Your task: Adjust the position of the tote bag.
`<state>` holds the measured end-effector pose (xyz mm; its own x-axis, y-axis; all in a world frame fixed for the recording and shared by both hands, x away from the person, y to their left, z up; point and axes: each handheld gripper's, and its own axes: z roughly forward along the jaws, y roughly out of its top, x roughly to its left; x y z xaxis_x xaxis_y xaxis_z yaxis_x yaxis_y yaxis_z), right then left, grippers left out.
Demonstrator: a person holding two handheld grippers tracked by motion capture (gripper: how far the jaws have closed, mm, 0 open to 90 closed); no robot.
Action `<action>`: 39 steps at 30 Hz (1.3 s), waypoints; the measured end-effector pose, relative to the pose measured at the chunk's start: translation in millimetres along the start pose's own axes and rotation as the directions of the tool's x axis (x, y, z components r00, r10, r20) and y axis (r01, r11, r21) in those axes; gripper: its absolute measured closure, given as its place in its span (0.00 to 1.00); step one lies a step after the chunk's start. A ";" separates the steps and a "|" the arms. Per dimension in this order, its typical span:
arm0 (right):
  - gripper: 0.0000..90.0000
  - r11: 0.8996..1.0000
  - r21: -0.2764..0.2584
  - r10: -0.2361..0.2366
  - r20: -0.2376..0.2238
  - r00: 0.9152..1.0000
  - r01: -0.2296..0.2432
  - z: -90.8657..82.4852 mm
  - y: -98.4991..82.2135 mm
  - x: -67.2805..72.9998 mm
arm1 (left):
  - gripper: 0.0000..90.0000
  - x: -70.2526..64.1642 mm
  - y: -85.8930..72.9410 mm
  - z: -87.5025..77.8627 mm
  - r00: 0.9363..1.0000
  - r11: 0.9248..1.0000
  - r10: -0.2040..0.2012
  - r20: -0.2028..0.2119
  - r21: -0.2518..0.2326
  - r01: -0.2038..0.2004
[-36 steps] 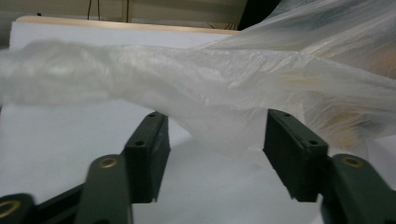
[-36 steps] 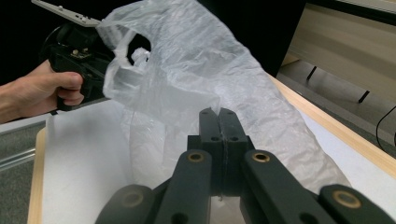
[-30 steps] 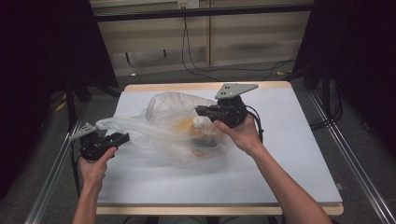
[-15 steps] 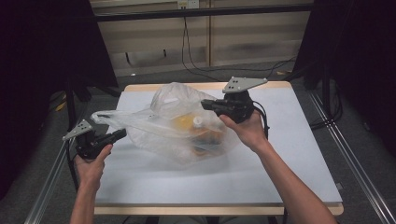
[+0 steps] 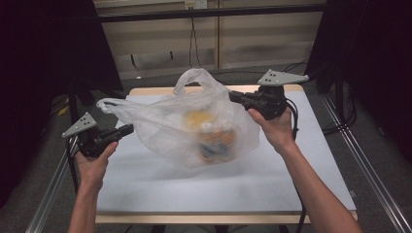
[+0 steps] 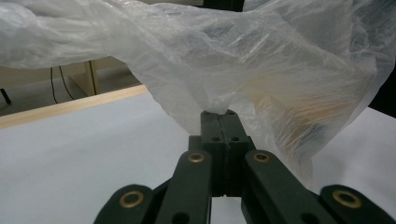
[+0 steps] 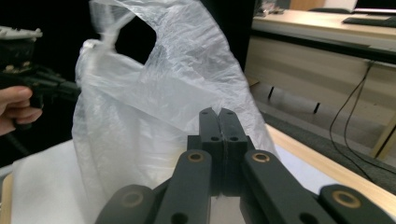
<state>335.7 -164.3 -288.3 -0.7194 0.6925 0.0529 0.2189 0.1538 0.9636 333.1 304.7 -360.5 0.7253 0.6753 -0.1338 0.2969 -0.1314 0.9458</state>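
High view first: the plastic bag (image 5: pixel 194 124) is up off the counter (image 5: pixel 301 160), slung between the two claws like a hammock, its belly sagging at the middle with something orange and white inside — too blurred through the film to name. Its shadow sits on the white sheet right under it.

Take the bag as the landmark. The left claw (image 5: pixel 127 129) is at the bag's left edge, low, level with the belly; the right claw (image 5: pixel 233 95) is at the bag's upper right, higher, near the free handle loop (image 5: pixel 194 77) that stands up at the top. So the bag's long axis runs left to right across the counter, tilted, right end raised.

Left gripper view: the left claw's jaws are pressed together with a pinch of film caught at the tips, the bag billowing up and away from them. Right gripper view: same story, jaws clamped tight on a fold of film, bag rising ahead, the other hand (image 7: pixel 18 105) beyond it.

I'd say what matters next is that the load hangs between the two grips, a shade nearer the right hand (image 5: pixel 278 128); if either pinch slips, the contents swing toward the other side.
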 end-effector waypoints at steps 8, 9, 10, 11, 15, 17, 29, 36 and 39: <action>1.00 0.999 -0.046 0.028 0.034 0.999 -0.026 -17.8 2.6 -12.0 | 1.00 -13.9 21.2 2.1 0.998 0.998 0.055 0.028 -0.012 -0.055; 1.00 0.998 -0.054 0.029 0.041 0.999 -0.027 -20.7 3.5 -13.5 | 1.00 -14.5 23.5 2.0 0.998 0.998 0.060 0.035 -0.016 -0.059; 1.00 0.998 -0.059 0.032 0.044 0.999 -0.029 -23.1 3.9 -15.0 | 1.00 -15.1 25.4 1.9 0.998 0.998 0.061 0.033 -0.020 -0.061; 1.00 0.997 -0.063 0.035 0.046 0.998 -0.032 -24.6 4.0 -15.9 | 1.00 -16.1 27.7 1.6 0.997 0.998 0.062 0.039 -0.022 -0.061; 1.00 0.997 -0.063 0.040 0.066 0.997 -0.036 -32.2 1.0 -21.5 | 1.00 -19.6 34.2 2.9 0.995 0.996 0.091 0.041 -0.016 -0.090; 1.00 0.997 -0.070 0.049 0.077 0.996 -0.044 -36.8 -1.7 -24.4 | 1.00 -22.7 36.9 4.7 0.995 0.995 0.091 0.051 -0.032 -0.090; 1.00 0.995 -0.066 0.084 0.157 0.984 -0.075 -67.9 -19.4 -42.1 | 1.00 -34.5 56.4 18.6 0.987 0.990 0.144 0.077 -0.022 -0.142; 0.90 0.994 -0.069 0.097 0.157 0.983 -0.087 -77.1 -25.6 -47.7 | 1.00 -47.1 67.9 25.4 0.974 0.981 0.195 0.117 -0.039 -0.191; 0.94 0.995 -0.067 0.088 0.143 0.986 -0.079 -73.7 -26.9 -43.3 | 1.00 -50.6 69.2 29.0 0.975 0.981 0.193 0.113 -0.028 -0.191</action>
<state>312.4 -250.4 -297.2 -0.5954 0.7972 0.0995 0.2304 0.0508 0.9718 334.9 240.3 -296.9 0.8344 0.5509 0.0188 0.1350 -0.2373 0.9620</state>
